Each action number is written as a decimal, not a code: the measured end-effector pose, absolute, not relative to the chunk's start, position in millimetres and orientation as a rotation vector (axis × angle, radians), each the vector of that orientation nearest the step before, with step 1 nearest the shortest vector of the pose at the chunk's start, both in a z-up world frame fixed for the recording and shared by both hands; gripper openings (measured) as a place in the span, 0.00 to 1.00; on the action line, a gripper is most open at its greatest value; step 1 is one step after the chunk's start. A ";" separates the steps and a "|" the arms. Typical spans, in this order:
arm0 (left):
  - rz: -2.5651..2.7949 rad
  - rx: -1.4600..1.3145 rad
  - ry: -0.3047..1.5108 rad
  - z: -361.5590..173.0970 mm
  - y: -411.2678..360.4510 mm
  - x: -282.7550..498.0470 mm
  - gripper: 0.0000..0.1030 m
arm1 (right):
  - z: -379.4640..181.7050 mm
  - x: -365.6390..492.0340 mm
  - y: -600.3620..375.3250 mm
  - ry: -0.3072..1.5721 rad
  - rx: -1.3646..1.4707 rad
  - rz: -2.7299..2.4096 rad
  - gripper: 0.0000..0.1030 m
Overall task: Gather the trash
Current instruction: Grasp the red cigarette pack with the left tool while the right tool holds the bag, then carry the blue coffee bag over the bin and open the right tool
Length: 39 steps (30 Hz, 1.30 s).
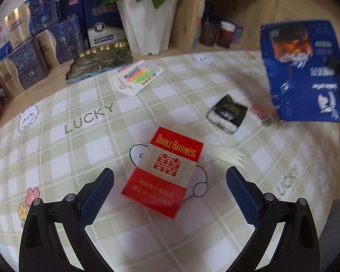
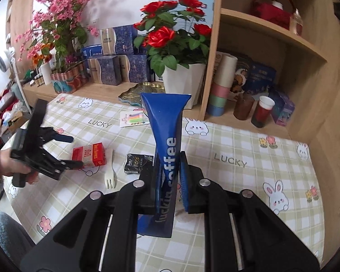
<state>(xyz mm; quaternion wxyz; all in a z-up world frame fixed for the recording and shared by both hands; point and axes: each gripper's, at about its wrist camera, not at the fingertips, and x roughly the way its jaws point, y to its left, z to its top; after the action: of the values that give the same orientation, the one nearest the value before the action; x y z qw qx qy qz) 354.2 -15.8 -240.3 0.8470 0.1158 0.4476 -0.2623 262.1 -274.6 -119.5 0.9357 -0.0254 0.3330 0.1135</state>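
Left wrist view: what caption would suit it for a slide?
Open left gripper poised around a red cigarette pack on the checked tablecloth, plastic fork beside it.

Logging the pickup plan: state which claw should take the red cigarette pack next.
Left. The left claw is open with the red cigarette pack lying between its fingers on the tablecloth. The right claw is shut on the blue coffee bag.

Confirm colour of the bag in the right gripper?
Blue bag with white lettering; clearest in the right wrist view.
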 end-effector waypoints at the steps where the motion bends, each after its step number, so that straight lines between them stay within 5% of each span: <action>1: -0.549 0.263 0.950 -243.5 -18.4 356.9 0.94 | -120.4 261.5 -276.7 0.680 -0.043 0.232 0.17; 10: -0.490 0.148 1.033 -263.9 -9.9 380.3 0.85 | -129.1 242.4 -290.0 0.686 -0.002 0.222 0.17; 15: -0.466 0.208 1.042 -260.0 -18.4 369.2 0.54 | -129.6 227.9 -292.3 0.682 0.013 0.218 0.17; 39: -0.395 -0.238 0.812 -159.2 44.4 114.0 0.53 | -121.4 99.1 -274.6 0.673 0.174 0.303 0.17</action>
<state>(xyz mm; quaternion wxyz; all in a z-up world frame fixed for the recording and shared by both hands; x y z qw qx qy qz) 114.0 44.4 -159.2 0.8928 -0.1150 0.3916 -0.1905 99.1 -274.6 -121.4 0.9290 0.0850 0.3286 0.1477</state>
